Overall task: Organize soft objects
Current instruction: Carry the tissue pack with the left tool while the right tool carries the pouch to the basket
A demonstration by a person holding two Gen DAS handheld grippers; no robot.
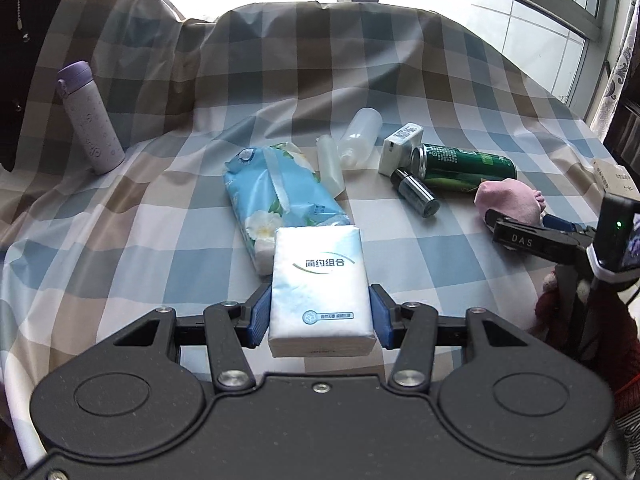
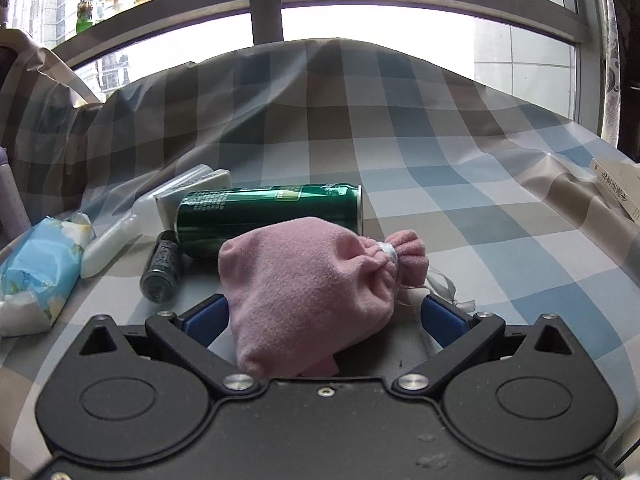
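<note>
Left wrist view: the left gripper point(image 1: 319, 312) has its blue fingers point(image 1: 259, 314) pressed against both sides of a white tissue pack point(image 1: 320, 288), whose far end touches a blue floral tissue pack point(image 1: 276, 192). In the right wrist view, the right gripper point(image 2: 326, 320) stands wide open around a pink drawstring pouch point(image 2: 304, 280), which hides part of the green can point(image 2: 264, 208). The checked cloth point(image 1: 400, 92) covers the worktop below a bright window point(image 2: 400, 24).
</note>
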